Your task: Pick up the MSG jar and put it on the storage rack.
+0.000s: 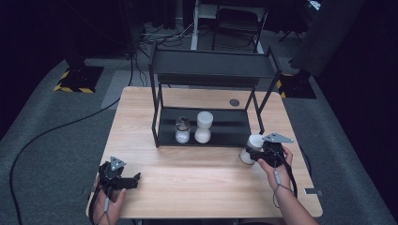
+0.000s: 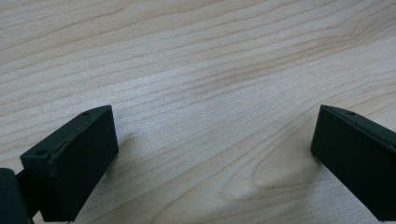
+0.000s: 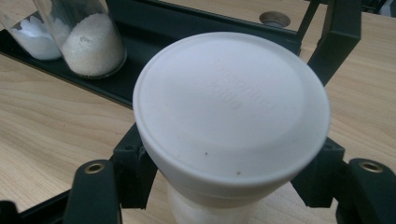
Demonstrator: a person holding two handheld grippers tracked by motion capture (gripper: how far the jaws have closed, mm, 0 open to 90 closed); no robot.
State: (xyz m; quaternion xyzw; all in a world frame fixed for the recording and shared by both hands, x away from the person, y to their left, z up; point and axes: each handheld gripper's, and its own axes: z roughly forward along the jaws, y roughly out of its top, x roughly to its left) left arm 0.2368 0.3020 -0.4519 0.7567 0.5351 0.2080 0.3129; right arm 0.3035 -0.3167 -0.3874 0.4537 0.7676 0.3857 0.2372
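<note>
At the right near corner of the black rack [image 1: 213,70], the right tongs [image 1: 253,154] are clamped on a white-lidded jar [image 1: 251,147] that stands on the tabletop [image 1: 197,183] just outside the rack's right front leg. In the right gripper view the jar's [image 3: 231,112] wide white lid sits between the two black jaws, which press on the neck below it. The step in hand looks like the grasp itself, with the lift not yet made; the next move likely calls for raising the jar straight up and carrying it left and far onto the rack's lower shelf, clear of the leg, beside the small clear jar [image 1: 182,130] and the taller white-capped jar [image 1: 203,126] already there. The right hand [image 1: 277,161] reaches in level from the near right. The left tongs [image 1: 129,180] rest low at the near left, gaping wide over bare wood, holding nothing.
</note>
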